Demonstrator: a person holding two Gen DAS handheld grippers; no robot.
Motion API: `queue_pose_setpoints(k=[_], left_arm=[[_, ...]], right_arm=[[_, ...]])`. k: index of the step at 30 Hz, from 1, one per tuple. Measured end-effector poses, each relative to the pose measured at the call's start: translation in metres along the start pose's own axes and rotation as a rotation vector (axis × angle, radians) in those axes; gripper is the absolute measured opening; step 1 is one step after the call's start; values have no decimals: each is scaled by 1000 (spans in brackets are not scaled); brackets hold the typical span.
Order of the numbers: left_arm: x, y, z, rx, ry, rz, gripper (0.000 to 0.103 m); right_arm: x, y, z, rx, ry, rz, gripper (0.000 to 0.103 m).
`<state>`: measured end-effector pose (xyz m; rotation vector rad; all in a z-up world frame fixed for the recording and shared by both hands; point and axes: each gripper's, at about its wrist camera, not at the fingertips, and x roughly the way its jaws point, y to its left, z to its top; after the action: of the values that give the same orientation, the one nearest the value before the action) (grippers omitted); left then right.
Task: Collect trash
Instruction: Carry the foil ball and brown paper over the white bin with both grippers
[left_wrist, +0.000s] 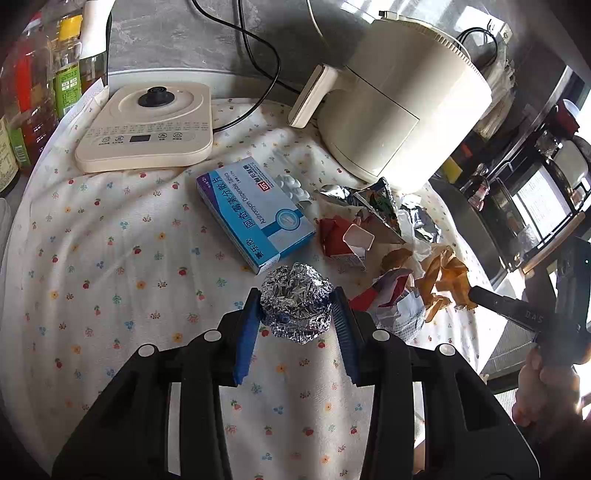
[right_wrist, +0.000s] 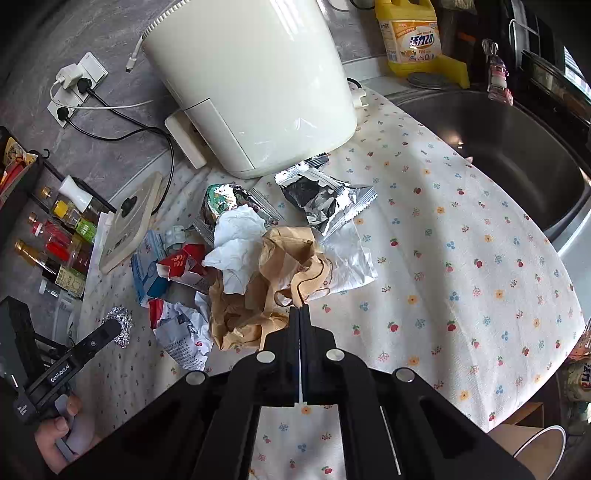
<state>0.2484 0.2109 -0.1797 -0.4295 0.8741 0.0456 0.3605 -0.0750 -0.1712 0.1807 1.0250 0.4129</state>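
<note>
My left gripper (left_wrist: 297, 301) has its blue pads on both sides of a crumpled foil ball (left_wrist: 295, 304), closed on it above the flowered cloth. The ball also shows in the right wrist view (right_wrist: 122, 325). My right gripper (right_wrist: 301, 310) is shut, its tips pinching the edge of a crumpled brown paper bag (right_wrist: 269, 284). Around it lies a pile of trash: a white tissue (right_wrist: 240, 236), silver snack wrappers (right_wrist: 325, 199), a torn red carton (right_wrist: 183, 264), crumpled printed paper (right_wrist: 184, 332) and a blue medicine box (left_wrist: 255, 210).
A cream air fryer (right_wrist: 251, 81) stands behind the pile, a cream kettle base (left_wrist: 147, 125) to its left. Sauce bottles (left_wrist: 33, 92) line the far left. A steel sink (right_wrist: 498, 147) and yellow detergent bottle (right_wrist: 410, 33) lie right. A paper cup (right_wrist: 532, 446) sits below the table edge.
</note>
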Motion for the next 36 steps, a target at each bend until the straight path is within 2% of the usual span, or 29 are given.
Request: queue_pose_setpoints(k=[5,10,16,18,27,36], left_arm=[[-7,-18,10,37,-29,3,39],[-21,-52,9,66,-78,-1,39],[-28,-101,-2,77,-99,-26,39],[-28,-123,-7,113,-98,-42,39],[-4,-231,-46,284,-1,-153,39],[23,-333,-114,449,135,-287,39]], right_arm=[[-25,-6,5,-24,-59,26,1],[-61,-27,-1,-5,-116,50,1],[-114,-71,-17,18,-175,47,1],[-131,-88,-26,24,-195,32,1],[-191,-184,-87,179,-223,-83,1],[-245,-275,-172,376,-233,-230,2]])
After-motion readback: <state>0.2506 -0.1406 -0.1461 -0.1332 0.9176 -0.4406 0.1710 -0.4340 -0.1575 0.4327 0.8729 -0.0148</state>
